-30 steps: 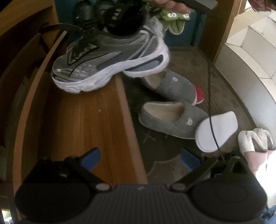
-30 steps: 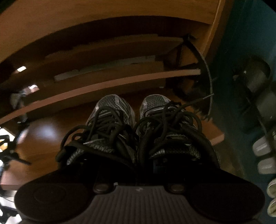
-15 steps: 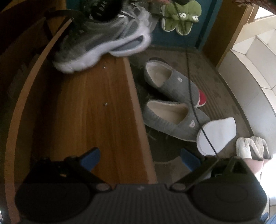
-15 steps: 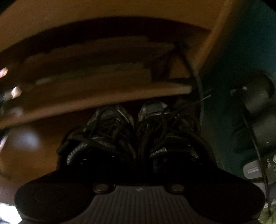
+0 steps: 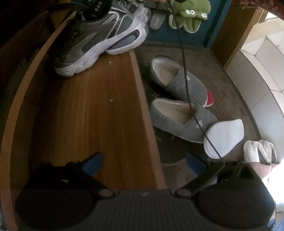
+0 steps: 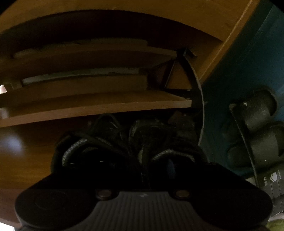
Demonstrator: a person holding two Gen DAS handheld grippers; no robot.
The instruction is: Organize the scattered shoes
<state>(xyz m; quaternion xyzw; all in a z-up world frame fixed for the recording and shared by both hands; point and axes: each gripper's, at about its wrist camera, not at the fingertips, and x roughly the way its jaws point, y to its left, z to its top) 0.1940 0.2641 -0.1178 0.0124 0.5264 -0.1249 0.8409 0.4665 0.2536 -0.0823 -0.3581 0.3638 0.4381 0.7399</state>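
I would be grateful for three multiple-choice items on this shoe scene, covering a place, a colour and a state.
1. Where do the sneakers stand?
A. on the wooden shelf
B. on the floor mat
C. on the white step

2. What colour are the frog-eyed slippers?
A. red
B. green
C. yellow

3. How is the left tool?
A. shut on a slipper
B. shut on a sneaker
C. open, holding nothing

Answers: 1 A, white soles rest on the wood; 2 B, green plush by the blue wall; 3 C, blue fingertips stand apart over shelf edge and floor.

White letters "DAS" stand inside the sneaker's (image 5: 99, 40) collar, at eleven o'clock. No other print is legible.
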